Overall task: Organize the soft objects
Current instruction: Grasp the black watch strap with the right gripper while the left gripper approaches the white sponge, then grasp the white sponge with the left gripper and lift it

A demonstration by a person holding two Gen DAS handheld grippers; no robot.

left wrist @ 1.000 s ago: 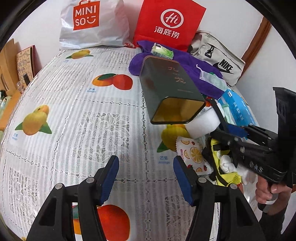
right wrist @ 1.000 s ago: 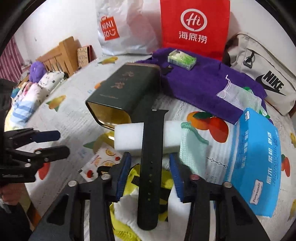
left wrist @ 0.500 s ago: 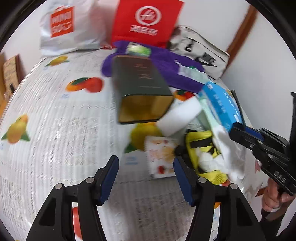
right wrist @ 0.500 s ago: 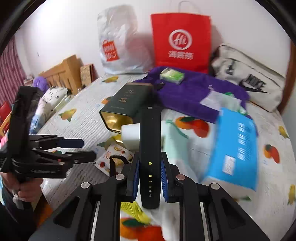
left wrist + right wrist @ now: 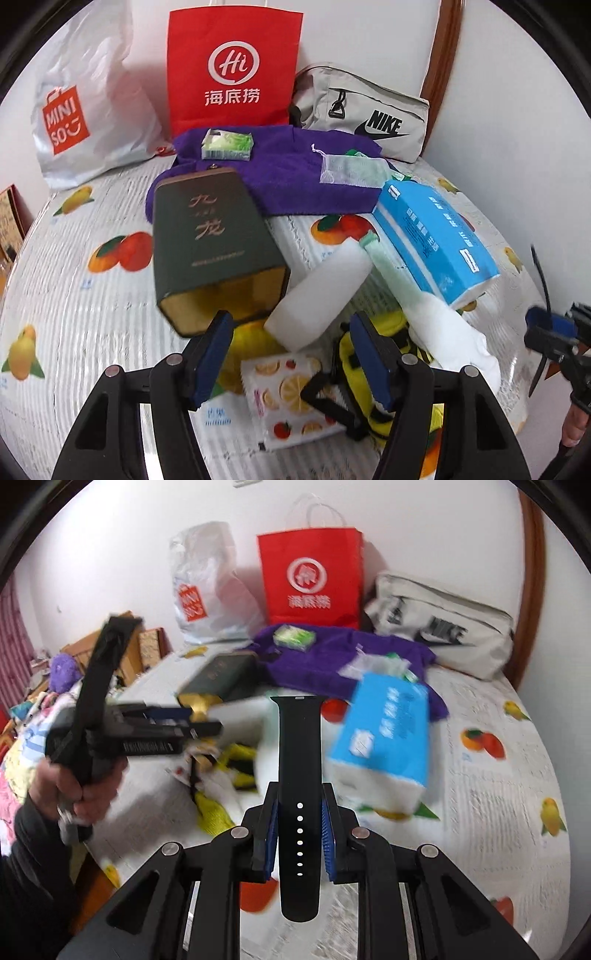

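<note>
Left wrist view: looks forward and down along the open left gripper (image 5: 291, 354), low and close over the pile at the table's near edge, facing the back wall. Dark green tin (image 5: 214, 247) and white foam block (image 5: 317, 299) very near, just past the fingertips.

Right wrist view: looks the same way toward the wall, from higher and farther back, along the right gripper (image 5: 299, 834) closed on a black watch strap (image 5: 299, 794). Partly blurred.

Shared by both: red paper bag (image 5: 232, 70) (image 5: 310, 576), Nike pouch (image 5: 365, 114), blue tissue pack (image 5: 436, 240) (image 5: 384, 731), purple cloth (image 5: 295, 177). Each view also catches the other gripper at its side edge
</note>
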